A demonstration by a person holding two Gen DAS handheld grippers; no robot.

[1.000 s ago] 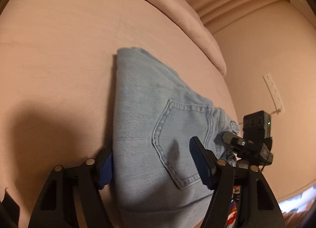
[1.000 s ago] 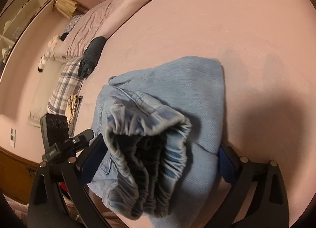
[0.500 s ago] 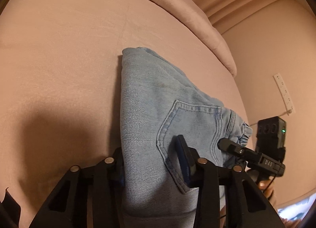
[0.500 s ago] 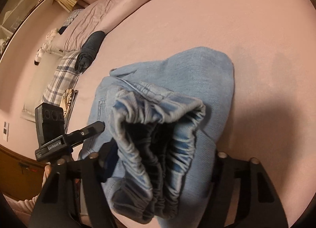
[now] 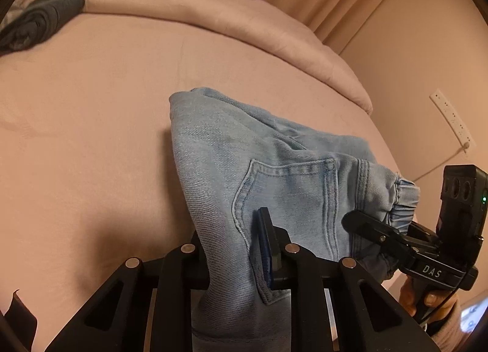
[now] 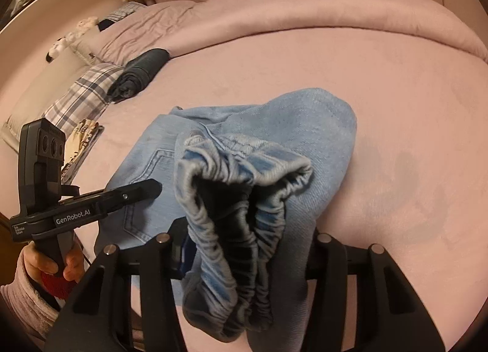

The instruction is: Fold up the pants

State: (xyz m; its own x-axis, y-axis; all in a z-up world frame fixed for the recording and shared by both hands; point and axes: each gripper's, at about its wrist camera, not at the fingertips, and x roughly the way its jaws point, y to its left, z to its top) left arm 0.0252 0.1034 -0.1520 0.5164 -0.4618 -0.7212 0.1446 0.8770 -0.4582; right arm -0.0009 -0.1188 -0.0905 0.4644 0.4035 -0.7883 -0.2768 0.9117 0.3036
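In the left wrist view the light-blue pants (image 5: 274, 175) lie folded on the pink bed sheet (image 5: 91, 144), their back pocket (image 5: 289, 193) facing up, and the near edge of the bundle is pinched in the left gripper (image 5: 235, 248), whose jaws are drawn close on the denim; the left-hand finger is mostly buried behind the fabric, so only the blue pad (image 5: 263, 245) of the other finger shows. Beyond the pants a rolled pink duvet (image 5: 244, 25) crosses the bed, a dark folded garment (image 5: 36, 22) sits at the far left, and a white power strip (image 5: 451, 120) hangs on the wall. At the right edge the right gripper (image 5: 393, 236) reaches to the elastic waistband (image 5: 402, 196); its side reads "DAS", and the hand beneath it is cut off by the frame. In the right wrist view the gathered waistband (image 6: 241, 199) bulges open towards the lens and hides most of the gap between the fingers, yet the right gripper (image 6: 244, 248) is clamped on that bunched cloth. The left gripper (image 6: 122, 196) comes in from the left, lettered "GenRobot.AI", with smaller print below too fine to read, held by a hand (image 6: 48, 263) in a pink sleeve. Farther back lie the dark garment (image 6: 140, 74), a plaid cloth (image 6: 82, 92) and a small white soft toy (image 6: 70, 41), which is blurred.
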